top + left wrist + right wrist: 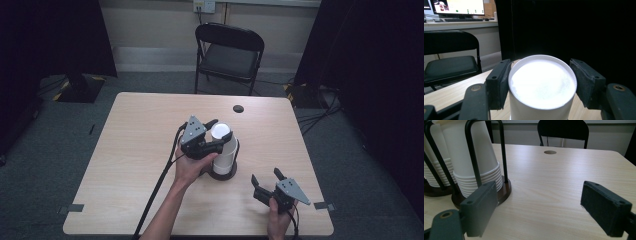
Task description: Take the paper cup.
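Observation:
A stack of upturned white paper cups (226, 152) stands in a black wire holder with a dark round base (222, 174) at the table's middle. My left gripper (219, 133) is at the stack's top, its two pads pressed against opposite sides of the top cup (542, 83); in the left gripper view the left gripper (541, 80) has that cup's white bottom between its jaws. My right gripper (265, 176) hovers open near the front right edge, with nothing between its jaws. The right gripper view puts the cup stack (474, 157) left of the right gripper (542, 207).
The wooden table (140, 150) has a cable hole (238, 108) at the back. A black folding chair (230, 55) stands behind it. In the right gripper view a second cup stack (434, 170) sits at the far left. Cables trail off the front edge.

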Available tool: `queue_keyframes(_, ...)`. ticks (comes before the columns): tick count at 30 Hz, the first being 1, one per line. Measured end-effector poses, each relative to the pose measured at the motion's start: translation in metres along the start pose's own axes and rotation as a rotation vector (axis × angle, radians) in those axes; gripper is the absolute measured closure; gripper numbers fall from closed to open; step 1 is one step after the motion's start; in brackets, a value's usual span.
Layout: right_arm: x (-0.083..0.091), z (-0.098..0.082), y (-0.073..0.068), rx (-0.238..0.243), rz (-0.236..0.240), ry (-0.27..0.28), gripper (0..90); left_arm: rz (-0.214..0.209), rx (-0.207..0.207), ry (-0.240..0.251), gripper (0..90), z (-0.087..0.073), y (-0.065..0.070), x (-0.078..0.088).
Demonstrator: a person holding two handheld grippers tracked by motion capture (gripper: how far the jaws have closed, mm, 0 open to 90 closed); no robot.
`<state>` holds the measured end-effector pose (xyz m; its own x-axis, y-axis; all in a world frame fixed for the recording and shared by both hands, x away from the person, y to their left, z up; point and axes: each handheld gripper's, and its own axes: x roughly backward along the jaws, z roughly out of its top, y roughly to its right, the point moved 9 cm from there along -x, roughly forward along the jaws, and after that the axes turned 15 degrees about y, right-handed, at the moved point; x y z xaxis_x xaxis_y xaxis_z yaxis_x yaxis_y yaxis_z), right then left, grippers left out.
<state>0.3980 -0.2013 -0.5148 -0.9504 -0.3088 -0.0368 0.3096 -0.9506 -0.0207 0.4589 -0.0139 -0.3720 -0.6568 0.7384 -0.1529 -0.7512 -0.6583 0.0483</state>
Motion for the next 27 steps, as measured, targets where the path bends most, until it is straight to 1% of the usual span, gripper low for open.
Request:
queue_keyframes(2,0.000,0.000,0.000,0.000,0.000,0.000,13.3,0.000,0.002,0.001,35.6,0.001,0.000,0.001)
queue_keyframes(3,0.000,0.000,0.000,0.001,0.000,0.001,13.3,-0.001,0.007,0.016,35.6,0.003,-0.001,0.001)
queue_keyframes(4,0.000,0.000,0.000,0.001,0.000,0.001,13.3,-0.001,0.007,0.016,35.6,0.003,-0.001,0.001)
queue_keyframes(5,0.000,0.000,0.000,-0.001,0.001,0.001,13.3,0.003,0.000,0.015,35.7,0.004,-0.001,0.002)
queue_keyframes(7,0.000,0.000,0.000,-0.001,0.000,0.002,13.3,0.007,0.008,0.025,35.6,0.007,-0.003,0.003)
queue_keyframes(12,0.000,0.000,0.000,0.001,0.000,-0.001,13.5,0.005,0.018,0.039,35.6,0.011,0.000,0.007)
queue_keyframes(13,0.000,0.000,0.000,0.001,0.000,0.000,13.5,0.006,0.017,0.049,35.6,0.013,0.002,0.008)
queue_keyframes(17,0.000,0.000,0.000,0.002,-0.001,0.000,13.5,0.009,0.017,0.056,35.7,0.016,0.002,0.010)
queue_keyframes(19,0.000,0.000,0.000,0.001,-0.001,0.000,13.5,0.024,0.023,0.048,35.7,0.017,-0.001,0.012)
queue_keyframes(20,0.000,0.000,0.000,0.001,-0.001,0.000,13.5,0.029,0.033,0.051,35.6,0.018,-0.001,0.013)
queue_keyframes(21,0.000,0.000,0.000,-0.001,0.003,0.001,13.8,0.025,0.045,0.060,35.6,0.020,0.000,0.015)
queue_keyframes(23,0.000,0.000,0.000,-0.002,0.003,-0.001,13.8,0.026,0.043,0.061,35.7,0.021,0.000,0.016)
queue_keyframes(24,0.000,0.000,0.000,-0.004,0.001,-0.001,13.8,0.022,0.033,0.059,35.7,0.022,0.001,0.018)
queue_keyframes(27,0.000,0.000,0.000,-0.003,-0.001,-0.001,13.8,0.008,0.038,0.067,35.6,0.025,0.003,0.022)
